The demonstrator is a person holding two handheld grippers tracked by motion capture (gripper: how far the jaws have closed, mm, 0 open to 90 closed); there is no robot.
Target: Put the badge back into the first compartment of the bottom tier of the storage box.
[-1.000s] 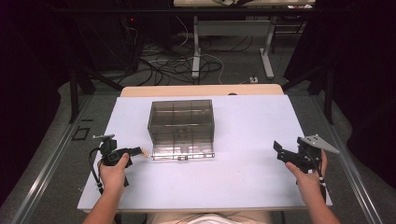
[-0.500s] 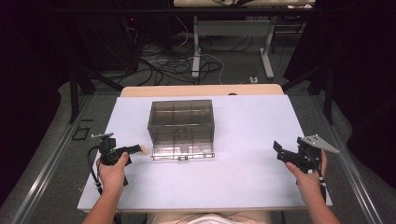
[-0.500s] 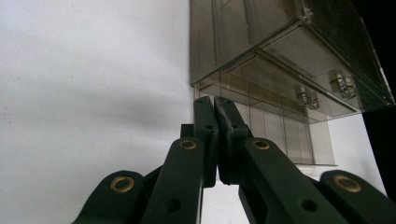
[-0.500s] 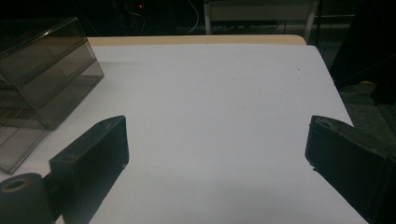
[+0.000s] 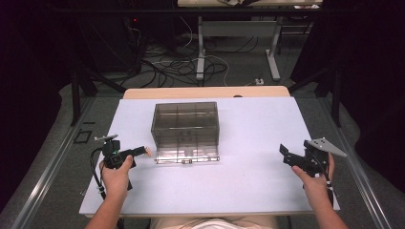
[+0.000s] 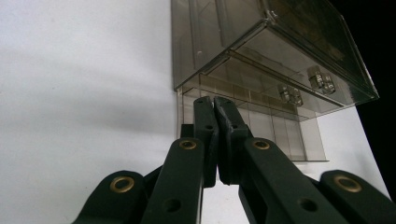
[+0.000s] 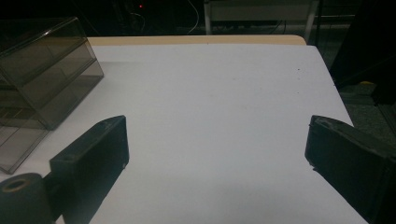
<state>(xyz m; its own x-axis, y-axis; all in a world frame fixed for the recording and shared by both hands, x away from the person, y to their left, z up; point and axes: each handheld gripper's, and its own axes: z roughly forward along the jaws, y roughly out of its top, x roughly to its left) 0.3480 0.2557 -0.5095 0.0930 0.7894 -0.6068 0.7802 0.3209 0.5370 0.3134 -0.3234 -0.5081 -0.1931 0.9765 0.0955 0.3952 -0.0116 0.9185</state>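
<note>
A smoky clear box [image 5: 186, 130] with inner compartments stands on the white tabletop [image 5: 258, 124], left of centre toward the far side, its long axis running left to right. The left tool [image 5: 143, 151], jaws pressed together, points right at the box's near-left corner, just beside it; touching seems likely but unclear. The right tool [image 5: 285, 155], jaws spread, hovers well apart at near right.

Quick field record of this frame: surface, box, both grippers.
surface: white tabletop
box: smoky clear plastic organizer box, left of centre, flap folded down flat at its front
left gripper: jaws pressed together, tips near the box's front left corner, not gripping it
right gripper: jaws wide apart, over bare table, well clear of the box
</note>
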